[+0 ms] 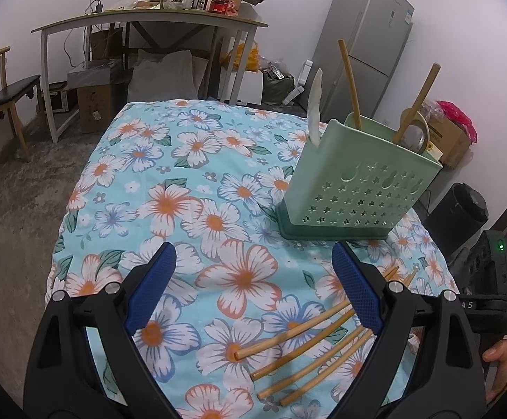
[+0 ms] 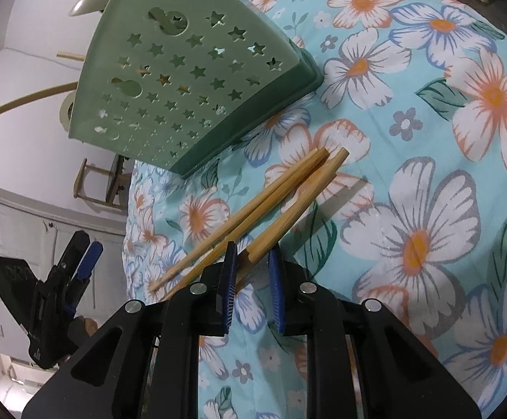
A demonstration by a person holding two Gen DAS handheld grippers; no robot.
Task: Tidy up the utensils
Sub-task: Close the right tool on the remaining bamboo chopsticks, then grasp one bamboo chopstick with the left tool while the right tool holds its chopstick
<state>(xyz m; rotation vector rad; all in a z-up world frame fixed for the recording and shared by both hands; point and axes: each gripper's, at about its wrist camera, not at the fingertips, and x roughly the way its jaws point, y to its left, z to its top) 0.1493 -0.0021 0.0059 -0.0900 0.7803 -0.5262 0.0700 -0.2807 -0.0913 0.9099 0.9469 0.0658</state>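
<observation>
Bamboo chopsticks (image 2: 281,206) meet right gripper (image 2: 251,269) jaws.

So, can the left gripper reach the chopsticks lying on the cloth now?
Probably yes. The left gripper is open, and the loose chopsticks lie just beside its right finger on the floral cloth with nothing covering them. The right gripper works close by, though.

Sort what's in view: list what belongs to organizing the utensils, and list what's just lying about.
Belongs to the job:
- green utensil holder
- loose chopsticks on the floral cloth
- chopstick between the right gripper fingers
- left gripper, open

Just lying about:
- cluttered desk
- chair
- fridge
- cardboard box
</observation>
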